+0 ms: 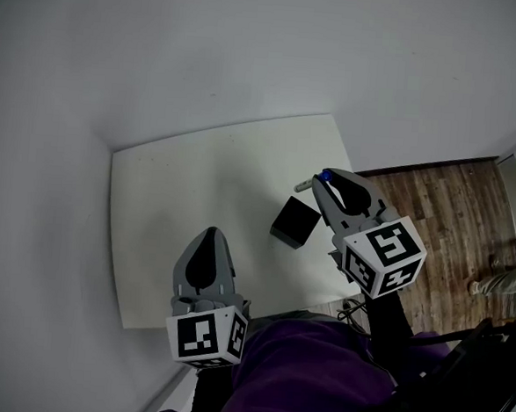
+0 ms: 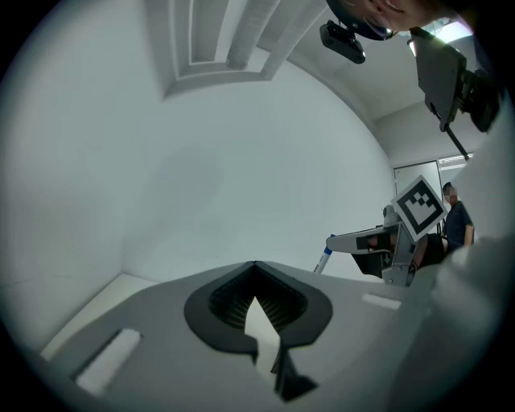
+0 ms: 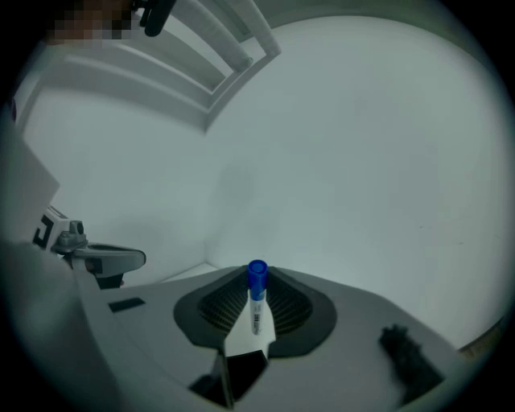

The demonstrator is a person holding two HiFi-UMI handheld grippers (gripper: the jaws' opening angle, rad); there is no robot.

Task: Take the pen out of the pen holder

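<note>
Centre right of the head view: the right tongs (image 1: 328,184) clamp a blue-capped pen (image 3: 257,294), clear of the black pen holder (image 1: 294,223) on the white surface (image 1: 188,205). The left tongs (image 1: 210,240), lower centre, are closed and empty. Best to grip firmly and steer away from the holder.

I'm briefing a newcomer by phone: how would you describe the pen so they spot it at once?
Find the white table, then the black cube holder on it. Beside that cube hangs the right tool, with the pen clamped in its jaws. It is the only slim stick here: white barrel, bright blue cap.
</note>
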